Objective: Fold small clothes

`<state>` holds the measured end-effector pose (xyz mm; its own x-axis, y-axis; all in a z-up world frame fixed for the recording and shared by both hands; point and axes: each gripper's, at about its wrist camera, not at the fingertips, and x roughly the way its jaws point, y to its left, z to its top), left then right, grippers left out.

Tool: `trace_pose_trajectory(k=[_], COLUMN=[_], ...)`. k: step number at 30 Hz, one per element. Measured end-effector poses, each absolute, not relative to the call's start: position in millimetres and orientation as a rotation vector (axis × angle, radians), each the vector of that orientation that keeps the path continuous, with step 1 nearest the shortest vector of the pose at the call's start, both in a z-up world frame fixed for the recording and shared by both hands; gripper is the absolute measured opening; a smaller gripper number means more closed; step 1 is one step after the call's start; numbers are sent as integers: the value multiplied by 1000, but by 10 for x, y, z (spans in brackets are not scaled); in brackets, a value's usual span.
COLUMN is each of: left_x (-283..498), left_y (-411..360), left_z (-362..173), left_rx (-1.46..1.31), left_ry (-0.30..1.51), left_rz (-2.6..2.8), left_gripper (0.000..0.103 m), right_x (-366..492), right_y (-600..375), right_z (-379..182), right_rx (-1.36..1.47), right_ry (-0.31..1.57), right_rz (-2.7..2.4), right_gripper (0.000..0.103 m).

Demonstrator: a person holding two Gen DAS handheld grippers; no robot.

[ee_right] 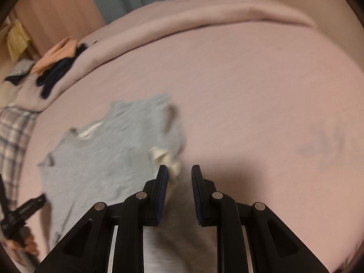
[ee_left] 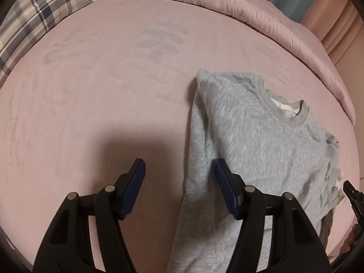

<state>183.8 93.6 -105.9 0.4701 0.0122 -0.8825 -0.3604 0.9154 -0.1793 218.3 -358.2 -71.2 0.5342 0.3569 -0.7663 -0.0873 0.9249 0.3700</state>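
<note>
A small grey sweatshirt (ee_left: 261,141) lies on the pink bed sheet (ee_left: 102,113), collar toward the far side. My left gripper (ee_left: 179,166) is open just above its left edge, with the right pad over the cloth and the left pad over bare sheet. Neither pad presses on anything. In the right wrist view the sweatshirt (ee_right: 102,159) is blurred. My right gripper (ee_right: 179,168) stands nearly closed at its right edge, with pale fleece lining (ee_right: 163,157) at the fingertips and cloth running back between the jaws. The right gripper (ee_left: 349,188) also shows beside that raised edge.
A plaid pillow (ee_left: 34,22) lies at the far left. A rolled pink quilt (ee_left: 250,18) runs along the far side, with dark and peach clothes (ee_right: 56,68) piled on it. A hand (ee_right: 29,248) holds the left gripper at the lower left of the right wrist view.
</note>
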Motion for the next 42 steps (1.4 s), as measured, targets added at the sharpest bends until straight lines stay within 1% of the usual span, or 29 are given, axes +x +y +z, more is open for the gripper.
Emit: trace_pose_trajectory(k=[4,5,6,8,13,14,15,16,17,18,24,27,33,42], left_x=[1898,1918,1951,2023,2213,2248,2280,2307,2329,2346,2398,2413,2438,2371], left_y=[932,929,924,900,862,865,862,866,871,879,944,931,920,910], left_z=[-950,-935,-926,-927,-1011,-1033,-1054,-1072,-1087,-1099,-1167,-1190,-1209,-1217], left_rx=[-379,-386,-390,-378,-359,-356,-353,-350,-349,-346,-353,-330,-300,-317], left_ry=[1033,1029,1029,1035,1060,1067,1075,1082,1084,1087,1097,1097,1102,1076], left_rz=[240,234,229,229,228,231,234,235,235,237,256,267,273,271], left_gripper=[61,61,61,61,60,60,60,60,60,60,63,63,65,66], right_x=[2185,2178,2177,2194,2348,2358,2388,2379,2377,2371,2261,2322,2419,2439], right_y=[-3727,-3716,-3697,-3629,-3316,-3285,-3236,-3222,-3210,-3223,-3494,-3470,-3380,-3356], right_z=[-633,-608,-595,-605,-772,-787,-822,-814,-806,-783,-508,-600,-997,-1072], right_rx=[354,344,336,333,310,304,280,260,247,253,336,326,287,267], right_ry=[969,965,963,961,1021,1031,1030,1025,1012,1001,890,915,1031,1047], right_rz=[312,328,339,368,437,436,408,394,380,382,368,365,327,323], right_gripper=[19,25,39,55,55,50,34,22,13,10,9,9,9,9])
